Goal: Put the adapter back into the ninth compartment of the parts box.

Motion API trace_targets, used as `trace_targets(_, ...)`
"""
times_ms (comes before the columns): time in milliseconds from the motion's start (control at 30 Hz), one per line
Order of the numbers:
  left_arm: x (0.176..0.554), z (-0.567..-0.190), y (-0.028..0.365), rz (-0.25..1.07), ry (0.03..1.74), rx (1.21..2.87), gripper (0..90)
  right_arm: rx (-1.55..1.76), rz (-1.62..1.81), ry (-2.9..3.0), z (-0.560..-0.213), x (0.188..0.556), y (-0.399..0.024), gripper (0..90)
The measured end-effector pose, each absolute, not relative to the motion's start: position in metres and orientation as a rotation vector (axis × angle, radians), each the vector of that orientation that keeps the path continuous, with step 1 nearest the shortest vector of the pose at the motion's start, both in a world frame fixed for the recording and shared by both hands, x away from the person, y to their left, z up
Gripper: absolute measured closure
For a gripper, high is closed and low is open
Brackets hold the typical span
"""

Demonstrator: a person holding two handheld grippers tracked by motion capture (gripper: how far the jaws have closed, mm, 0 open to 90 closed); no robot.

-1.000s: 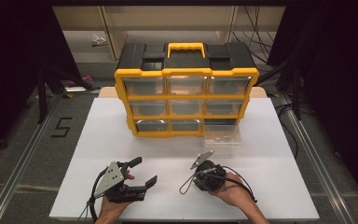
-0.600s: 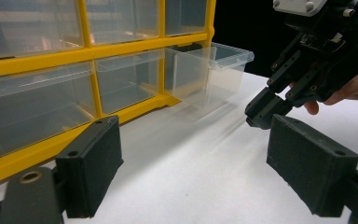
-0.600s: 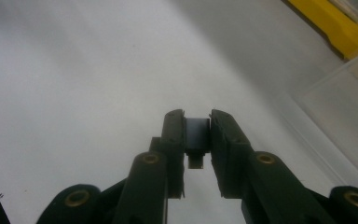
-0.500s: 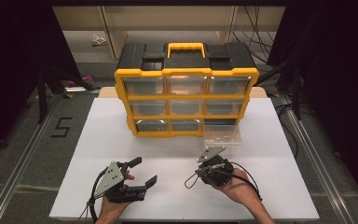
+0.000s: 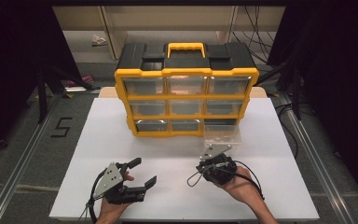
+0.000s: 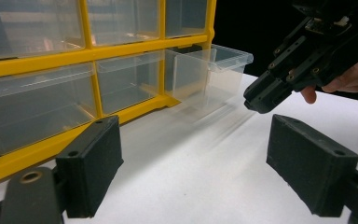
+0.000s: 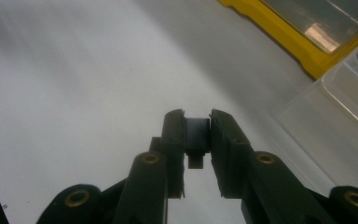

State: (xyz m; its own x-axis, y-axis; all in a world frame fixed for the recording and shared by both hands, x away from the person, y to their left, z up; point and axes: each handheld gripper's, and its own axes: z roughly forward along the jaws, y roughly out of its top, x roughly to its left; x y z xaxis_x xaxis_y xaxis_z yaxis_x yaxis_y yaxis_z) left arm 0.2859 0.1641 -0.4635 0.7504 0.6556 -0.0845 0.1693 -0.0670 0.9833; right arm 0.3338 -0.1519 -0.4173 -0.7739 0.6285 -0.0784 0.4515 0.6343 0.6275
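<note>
**Small dark block clamped in right jaws, near the pulled-out drawer**

High view: the right gripper [image 5: 213, 164] hovers at 5 o'clock from the yellow organizer [image 5: 185, 88], near its pulled-out clear drawer [image 5: 222, 133]; the left gripper [image 5: 139, 173] sits at 7 o'clock on the white bench [image 5: 270, 154].

Left gripper view: jaws wide, empty.

Right gripper view: jaws narrow, pinching a small dark block [image 7: 197, 133].

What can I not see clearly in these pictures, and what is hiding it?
- The small dark piece in the right gripper: its fingers cover its sides in the right gripper view; in the high view it is too small.
- The pulled-out clear drawer: cut off by the right edge in the right gripper view, and blurred.
- The organizer drawers' contents: too small and hazy in the high view.
</note>
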Motion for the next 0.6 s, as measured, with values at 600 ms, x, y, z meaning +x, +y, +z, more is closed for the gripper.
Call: trace_targets(600, 0.282, -0.463, 0.166, 0.45, 0.677, 1.611, 17.7, 0.86, 0.945, 2.488, -0.398, 0.339, -0.159, 76.4)
